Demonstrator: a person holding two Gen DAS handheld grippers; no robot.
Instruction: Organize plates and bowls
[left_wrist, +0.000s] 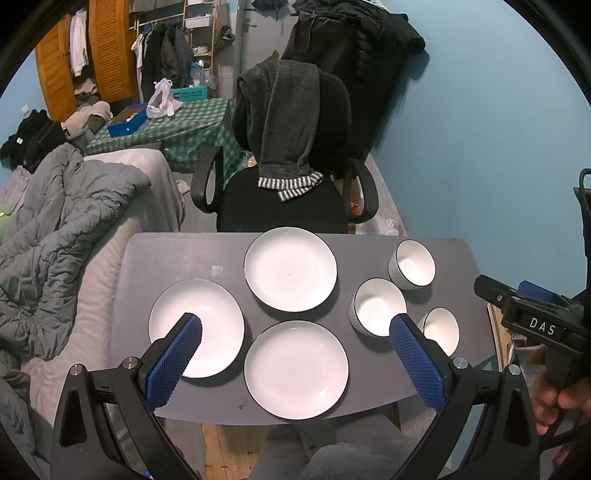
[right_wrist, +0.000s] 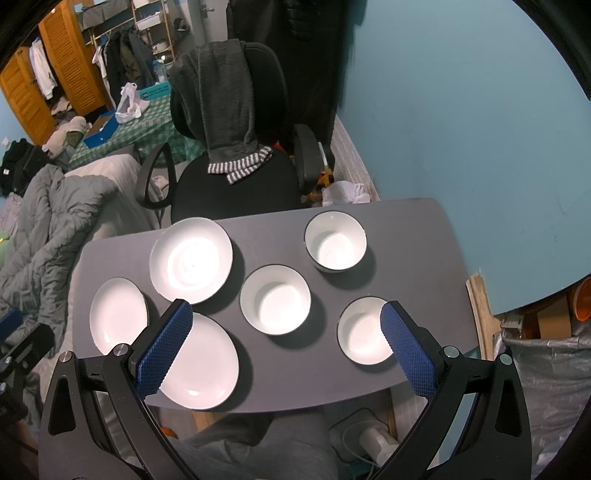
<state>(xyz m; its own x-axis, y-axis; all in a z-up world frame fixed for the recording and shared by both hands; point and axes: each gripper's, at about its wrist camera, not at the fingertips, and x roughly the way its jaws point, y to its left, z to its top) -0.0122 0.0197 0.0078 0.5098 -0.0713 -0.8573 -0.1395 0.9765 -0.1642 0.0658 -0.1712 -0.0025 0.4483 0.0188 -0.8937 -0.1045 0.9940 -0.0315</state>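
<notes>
Three white plates (left_wrist: 290, 268) and three white bowls (right_wrist: 275, 299) lie singly on the grey bench (left_wrist: 184, 258), plates to the left, bowls to the right, none stacked. Glazed ware with thin dark rims: likely stiff, slick, chip-prone, moderately heavy. Best purchase looks to be the rim, pinched across the lip. Left tongs (left_wrist: 295, 347) and right tongs (right_wrist: 286, 332) both hang above the bench, spread wide, empty. Only legible writing: "DAS" on the right tool's body in the left view.

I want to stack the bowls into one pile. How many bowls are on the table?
3, all on the table's right side: far bowl near the back edge, middle bowl toward the centre, near bowl by the front right. None seems hidden.
</notes>
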